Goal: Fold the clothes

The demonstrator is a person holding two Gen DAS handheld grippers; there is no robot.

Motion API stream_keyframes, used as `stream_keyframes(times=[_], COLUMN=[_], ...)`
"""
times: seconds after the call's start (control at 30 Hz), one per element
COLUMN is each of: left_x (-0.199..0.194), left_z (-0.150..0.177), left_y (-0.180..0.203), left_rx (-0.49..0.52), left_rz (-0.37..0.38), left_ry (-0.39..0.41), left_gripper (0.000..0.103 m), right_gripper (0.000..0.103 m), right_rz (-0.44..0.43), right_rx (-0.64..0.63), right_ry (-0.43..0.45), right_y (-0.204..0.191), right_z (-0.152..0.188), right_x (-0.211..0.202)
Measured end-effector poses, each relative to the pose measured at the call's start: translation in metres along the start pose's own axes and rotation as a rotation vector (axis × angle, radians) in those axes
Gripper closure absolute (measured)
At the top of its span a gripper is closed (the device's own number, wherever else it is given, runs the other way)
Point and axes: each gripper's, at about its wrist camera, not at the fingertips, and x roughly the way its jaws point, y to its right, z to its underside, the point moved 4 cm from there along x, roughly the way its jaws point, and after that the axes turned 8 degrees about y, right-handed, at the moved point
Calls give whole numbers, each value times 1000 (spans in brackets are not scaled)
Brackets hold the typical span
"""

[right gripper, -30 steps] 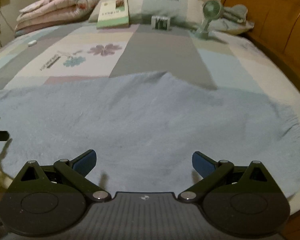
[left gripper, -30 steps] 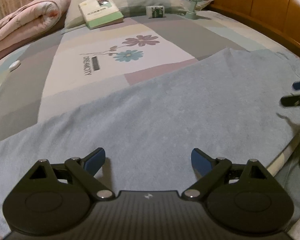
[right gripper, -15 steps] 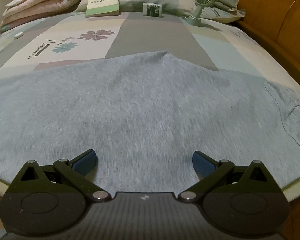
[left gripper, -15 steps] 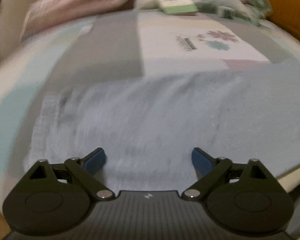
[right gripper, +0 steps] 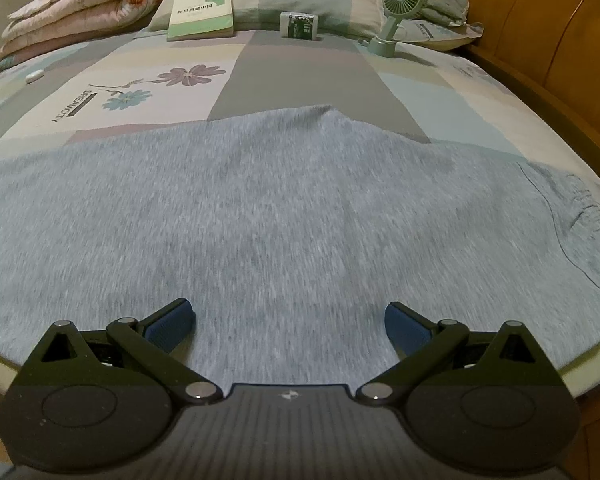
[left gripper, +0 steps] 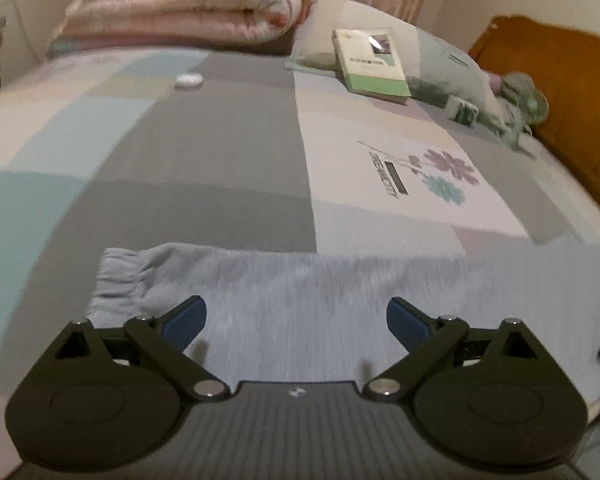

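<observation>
Our left gripper (left gripper: 296,320) holds its blue-padded fingers (left gripper: 186,318) wide apart above the ribbed cuff end of the grey garment (left gripper: 300,292). Our right gripper (right gripper: 288,320) is likewise spread, empty, over its broad, soft heathered knit, lying flat on the patchwork bedsheet (right gripper: 292,68) near the bed's edge. Only the right view shows the green fan (right gripper: 400,4) upright; the left shows the rolled pink quilt (left gripper: 180,12) in full.
</observation>
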Motion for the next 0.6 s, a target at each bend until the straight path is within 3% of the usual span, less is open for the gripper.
stream_keyframes(times=[0.07,0.13,0.17,0.3,0.43,0.6], left_x=[14,25,25,14,4,-4], left_z=[0,2,4,7,3,17], left_y=[-13,-31,-39,-50,-29,23], left_rx=[-80,-138,-157,-198,-106,111], left_rz=[20,-30,-59,-49,-113,-53], left_ry=[-23,-29,-19,13,5,-19], left_gripper=[7,7,9,11,11,10], right_gripper=[0,0,0,0,0,0], right_rz=[-2,-4,-6,-9,-19,-141], right_rx=[0,0,-1,-3,-9,-88], right_ry=[3,6,6,6,-34,10], right_y=[0,0,1,2,-2,-38], right_z=[1,1,2,2,-7,-47], right_x=[0,0,0,-1,-2,-15])
